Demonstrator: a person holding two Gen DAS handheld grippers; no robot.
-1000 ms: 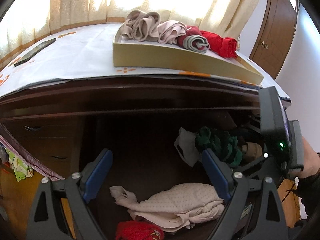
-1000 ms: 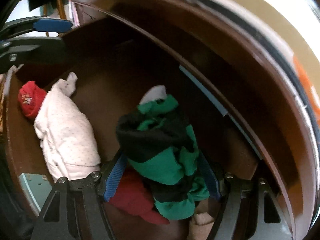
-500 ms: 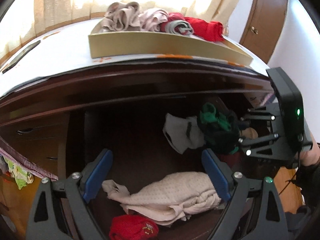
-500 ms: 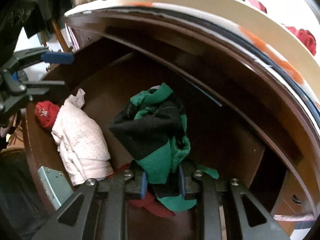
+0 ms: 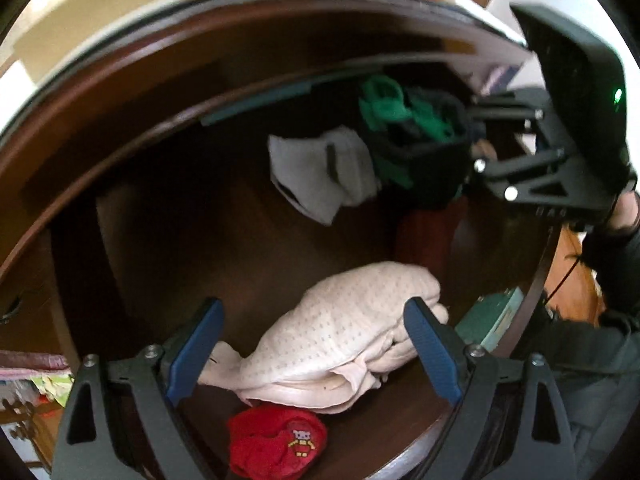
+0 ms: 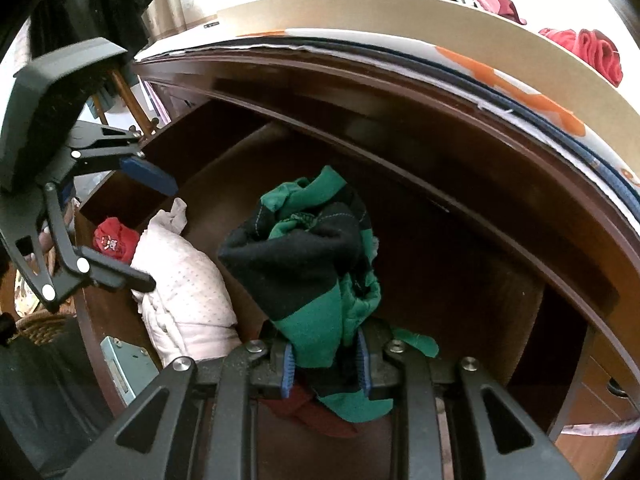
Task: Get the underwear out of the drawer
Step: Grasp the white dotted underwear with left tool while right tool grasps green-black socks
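The dark wooden drawer (image 5: 132, 240) is open. My right gripper (image 6: 325, 364) is shut on green-and-black underwear (image 6: 316, 264) and holds it above the drawer floor; it also shows in the left wrist view (image 5: 404, 128). My left gripper (image 5: 316, 344) is open, its jaws either side of a pale pink dotted garment (image 5: 344, 332), which also shows in the right wrist view (image 6: 180, 292). A red piece with a cartoon print (image 5: 276, 440) lies at the drawer's front. A white piece (image 5: 320, 172) hangs beside the green one. A dark red piece (image 5: 428, 232) lies below it.
A beige tray (image 6: 400, 16) with several rolled garments (image 6: 592, 48) stands on the cabinet top above the drawer. A teal metal lock plate (image 6: 120, 364) sits on the drawer front. Cabinet drawers (image 6: 600, 392) are to the right.
My right gripper closed on the green-and-black underwear and lifted it. My left gripper moved down and forward into the drawer, over the pink garment.
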